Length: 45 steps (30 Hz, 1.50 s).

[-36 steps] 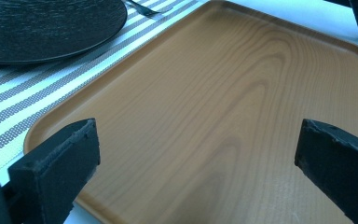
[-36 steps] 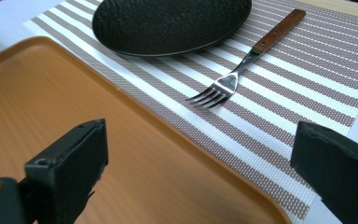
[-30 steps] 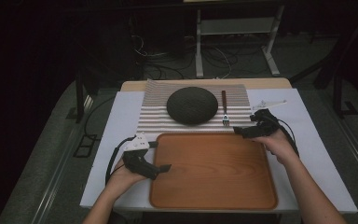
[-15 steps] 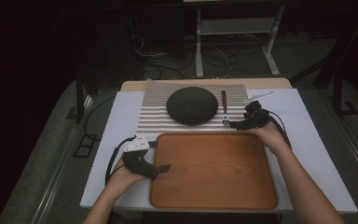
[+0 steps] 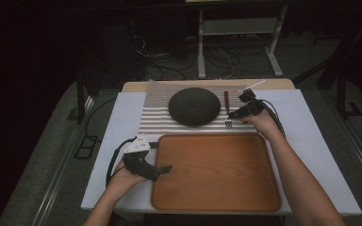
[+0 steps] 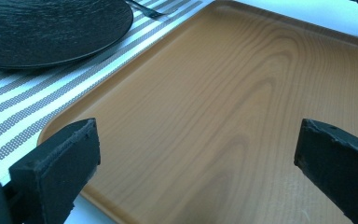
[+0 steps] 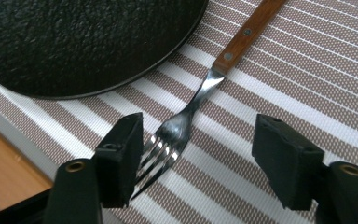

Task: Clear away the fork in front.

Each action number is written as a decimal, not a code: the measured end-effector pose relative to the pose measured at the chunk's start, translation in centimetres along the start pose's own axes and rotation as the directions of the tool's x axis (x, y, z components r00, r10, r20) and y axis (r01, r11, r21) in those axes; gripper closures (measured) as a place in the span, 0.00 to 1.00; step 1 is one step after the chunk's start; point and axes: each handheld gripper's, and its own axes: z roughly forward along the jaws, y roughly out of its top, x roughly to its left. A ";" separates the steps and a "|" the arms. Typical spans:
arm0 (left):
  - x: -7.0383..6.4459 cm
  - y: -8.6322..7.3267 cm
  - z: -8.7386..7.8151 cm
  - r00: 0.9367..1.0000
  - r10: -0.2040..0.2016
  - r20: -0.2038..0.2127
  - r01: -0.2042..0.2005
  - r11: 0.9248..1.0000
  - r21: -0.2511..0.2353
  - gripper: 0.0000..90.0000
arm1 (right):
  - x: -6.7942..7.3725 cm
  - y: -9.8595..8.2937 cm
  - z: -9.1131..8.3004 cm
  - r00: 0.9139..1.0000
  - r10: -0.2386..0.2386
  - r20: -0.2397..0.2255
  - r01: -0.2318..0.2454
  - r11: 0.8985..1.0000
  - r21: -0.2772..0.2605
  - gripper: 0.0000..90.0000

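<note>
Right gripper (image 7: 198, 154): jaws spread wide, holding nothing; fork (image 7: 193, 105) lies between them, tines close against the left jaw, wooden handle running away beyond the tips. Striped mat (image 7: 307, 79) beneath the fork. Black plate (image 7: 84, 42) ahead and left of the jaws, just beside the fork.

Left gripper (image 6: 196, 154): jaws wide apart, empty, over the near corner of the wooden tray (image 6: 223, 107); plate and mat lie beyond the left jaw.
</note>
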 end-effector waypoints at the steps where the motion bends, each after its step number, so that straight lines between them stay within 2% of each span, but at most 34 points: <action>1: 0.0 0.0 0.0 1.000 -0.002 0.000 0.002 1.000 -0.001 0.00 | -0.1 0.3 0.1 1.000 0.004 -0.001 -0.004 1.000 0.005 0.40; 6: 0.0 0.0 -0.1 1.000 -0.005 -0.001 0.005 1.000 -0.002 0.00 | -0.4 1.4 0.7 1.000 0.017 0.018 -0.017 1.000 0.023 0.45; 13: 0.0 -0.1 0.0 1.000 -0.005 0.002 0.005 1.000 -0.001 0.00 | -1.2 3.5 2.0 0.997 0.072 0.037 -0.075 0.994 0.081 0.51; 16: 0.0 -0.1 0.0 1.000 -0.004 0.001 0.004 1.000 0.002 0.00 | -1.2 4.0 2.3 0.996 0.074 0.047 -0.079 0.993 0.092 0.54; 19: 0.0 -0.1 0.0 1.000 -0.004 0.004 0.004 1.000 0.006 0.00 | -1.4 5.0 3.2 0.993 0.104 0.059 -0.111 0.986 0.125 0.57; 22: 0.0 -0.1 0.0 1.000 -0.001 0.005 0.001 1.000 0.008 0.00 | -1.4 5.5 3.6 0.991 0.114 0.065 -0.122 0.982 0.143 0.58; 23: 0.0 -0.1 0.0 1.000 0.001 0.004 -0.001 1.000 0.008 0.00 | -1.5 5.8 4.1 0.990 0.109 0.088 -0.123 0.978 0.166 0.58; 34: 0.1 -0.2 -0.1 1.000 -0.003 0.000 0.003 1.000 0.009 0.00 | -1.2 6.6 6.0 0.987 0.119 0.108 -0.142 0.960 0.240 0.65; 45: 0.1 -0.2 -0.1 1.000 0.000 0.000 0.000 1.000 0.009 0.00 | -1.0 6.7 6.2 0.983 0.116 0.143 -0.151 0.953 0.263 0.74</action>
